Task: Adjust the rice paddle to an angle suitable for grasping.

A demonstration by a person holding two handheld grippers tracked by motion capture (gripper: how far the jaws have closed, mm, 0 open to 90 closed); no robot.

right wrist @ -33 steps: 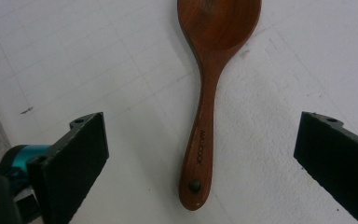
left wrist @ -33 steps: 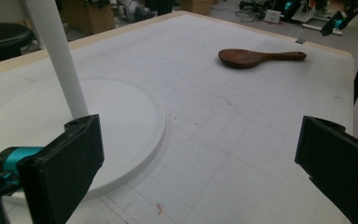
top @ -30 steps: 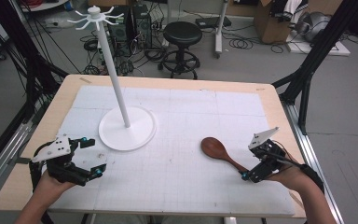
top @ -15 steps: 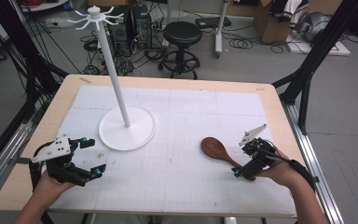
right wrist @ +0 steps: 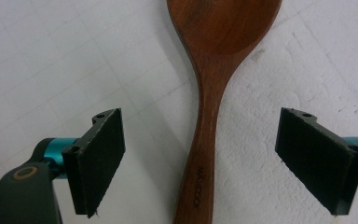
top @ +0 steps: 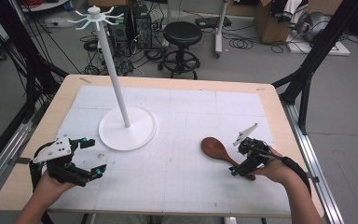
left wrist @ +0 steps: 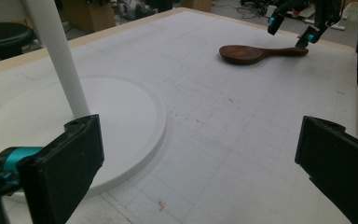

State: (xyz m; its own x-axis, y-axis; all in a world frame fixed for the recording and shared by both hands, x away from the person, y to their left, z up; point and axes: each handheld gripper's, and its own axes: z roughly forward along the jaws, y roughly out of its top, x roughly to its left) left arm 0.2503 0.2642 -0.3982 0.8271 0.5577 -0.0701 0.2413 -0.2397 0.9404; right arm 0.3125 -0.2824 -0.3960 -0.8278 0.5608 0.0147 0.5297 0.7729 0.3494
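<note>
The dark brown wooden spoon lay flat on the white gridded mat, right of the white round-based rack stand. The right gripper straddled its handle, jaws wide, not touching. The left gripper rested wide open at the mat's left edge.

Grey floor, black stool, tangled cables, perhaps cardboard boxes behind

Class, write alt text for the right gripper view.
A brown wooden spoon lies on the white gridded mat, its handle running between the open black jaws of the right gripper, which do not touch it.
</note>
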